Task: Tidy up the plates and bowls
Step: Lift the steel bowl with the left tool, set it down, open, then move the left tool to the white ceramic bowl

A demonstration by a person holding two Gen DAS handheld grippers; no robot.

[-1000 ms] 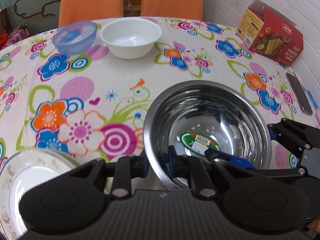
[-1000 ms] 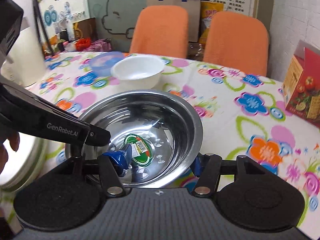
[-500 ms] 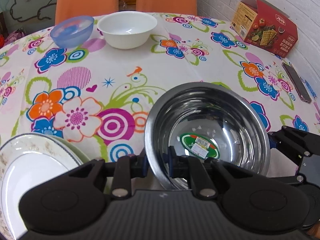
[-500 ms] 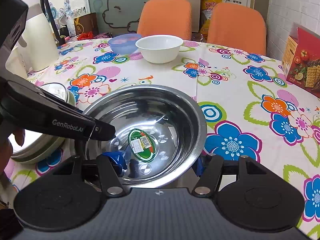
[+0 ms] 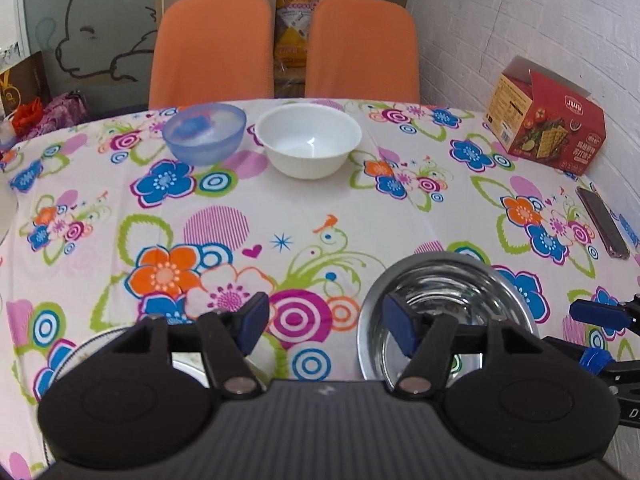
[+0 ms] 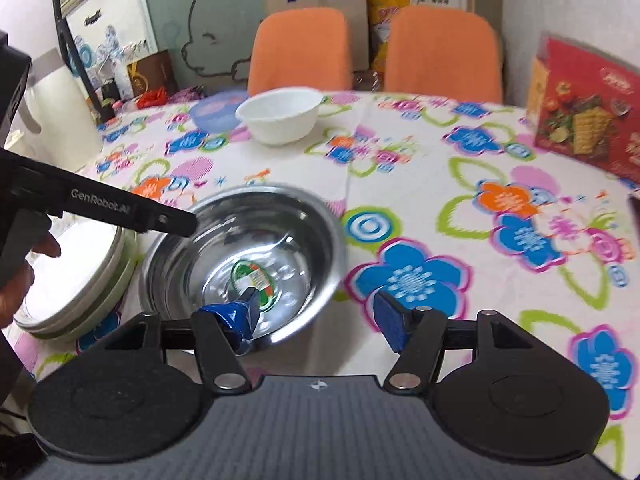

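Note:
A steel bowl (image 5: 448, 292) with a green sticker inside rests on the flowered tablecloth near the front; it also shows in the right wrist view (image 6: 244, 256). My left gripper (image 5: 324, 320) is open, its right finger over the bowl's near rim. My right gripper (image 6: 316, 316) is open, its left finger inside the bowl's near rim and its right finger outside it. A stack of plates (image 6: 76, 280) sits left of the bowl. A white bowl (image 5: 308, 140) and a blue translucent bowl (image 5: 204, 132) stand at the far side.
A red cracker box (image 5: 544, 120) stands at the far right by the wall. A phone (image 5: 604, 220) lies near the right edge. Two orange chairs (image 5: 212, 48) stand behind the table. A white kettle (image 6: 48, 108) is at the left.
Both grippers have opened and let go of the steel bowl's rim. The bowl now rests on the table beside the plates, and both grippers have drawn back.

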